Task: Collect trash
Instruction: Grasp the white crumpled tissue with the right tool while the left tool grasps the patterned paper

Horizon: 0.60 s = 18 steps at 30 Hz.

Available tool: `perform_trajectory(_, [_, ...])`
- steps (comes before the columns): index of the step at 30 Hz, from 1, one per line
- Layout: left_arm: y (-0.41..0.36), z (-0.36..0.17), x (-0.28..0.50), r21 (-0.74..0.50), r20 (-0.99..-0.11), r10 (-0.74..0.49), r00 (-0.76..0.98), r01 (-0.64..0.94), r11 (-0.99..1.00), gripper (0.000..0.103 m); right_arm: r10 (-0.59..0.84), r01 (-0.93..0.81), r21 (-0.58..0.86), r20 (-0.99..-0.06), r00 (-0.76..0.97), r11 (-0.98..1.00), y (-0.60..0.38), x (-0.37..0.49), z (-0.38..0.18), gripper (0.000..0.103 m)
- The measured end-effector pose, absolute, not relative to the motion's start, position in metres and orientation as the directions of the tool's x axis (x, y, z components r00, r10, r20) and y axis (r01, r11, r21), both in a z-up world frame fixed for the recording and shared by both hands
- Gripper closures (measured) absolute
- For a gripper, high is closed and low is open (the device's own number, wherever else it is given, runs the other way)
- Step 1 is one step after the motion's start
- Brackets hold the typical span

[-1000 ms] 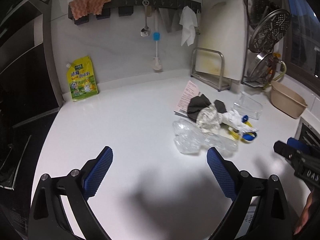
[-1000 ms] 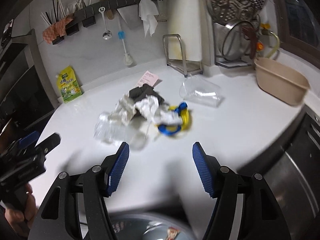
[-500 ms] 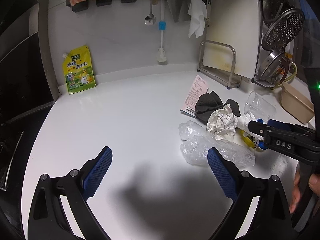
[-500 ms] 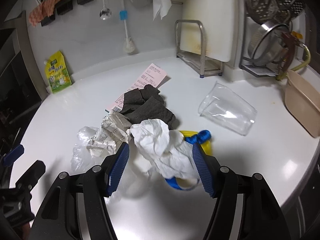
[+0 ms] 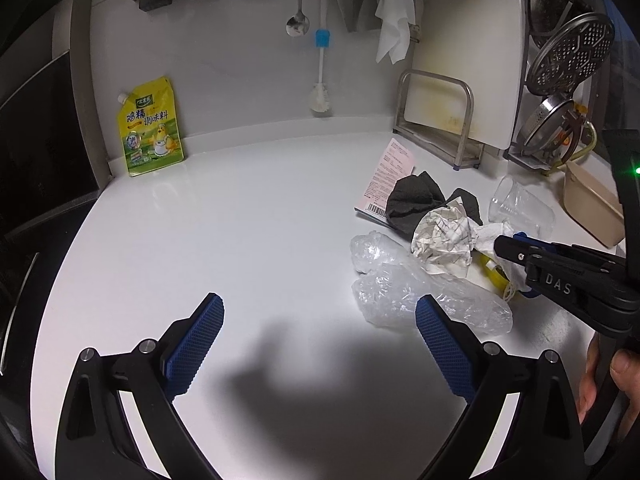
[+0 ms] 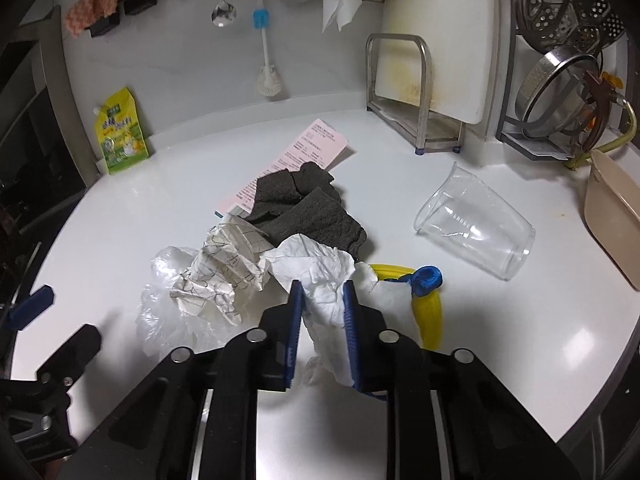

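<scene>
White kitchen table [image 5: 240, 232] against a wall rail of hung utensils. Trash pile near its middle: crumpled white tissue [image 6: 316, 268], pinched between the pads of the right hand-held gripper [image 6: 322, 300]; beside it a crumpled grid-printed paper [image 6: 224, 268], clear plastic bag [image 5: 420, 292], dark grey cloth [image 6: 308, 208] over a pink receipt [image 6: 312, 148], and a yellow-and-blue band [image 6: 428, 300]. Clear plastic cup [image 6: 476, 228] on its side, nothing visible inside. Left hand-held gripper [image 5: 320, 344] spread wide above bare table.
</scene>
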<state>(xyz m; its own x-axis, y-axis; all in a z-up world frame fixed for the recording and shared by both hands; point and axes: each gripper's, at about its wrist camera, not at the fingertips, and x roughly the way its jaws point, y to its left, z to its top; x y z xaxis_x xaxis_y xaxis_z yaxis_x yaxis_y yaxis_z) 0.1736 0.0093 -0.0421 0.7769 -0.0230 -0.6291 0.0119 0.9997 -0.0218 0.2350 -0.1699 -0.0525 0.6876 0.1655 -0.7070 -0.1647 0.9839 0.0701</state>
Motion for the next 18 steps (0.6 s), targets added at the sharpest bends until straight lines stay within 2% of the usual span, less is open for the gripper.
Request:
perform_trajectory(8, [-0.001,-0.040,0.174,-0.048,-0.631,-0.048,0.774,0.023,0.999,0.007,0.150,-0.116,0.096,-0.631,0.761,0.989,-0.196,0.204,-0.028,0.090])
perform_trajectory(18, [-0.040,-0.026,0.190,-0.021,-0.596,-0.070,0.800,0.071,0.997,0.007,0.112,-0.012,0.167,-0.603,0.790,0.986,-0.247,0.176,-0.020,0.090])
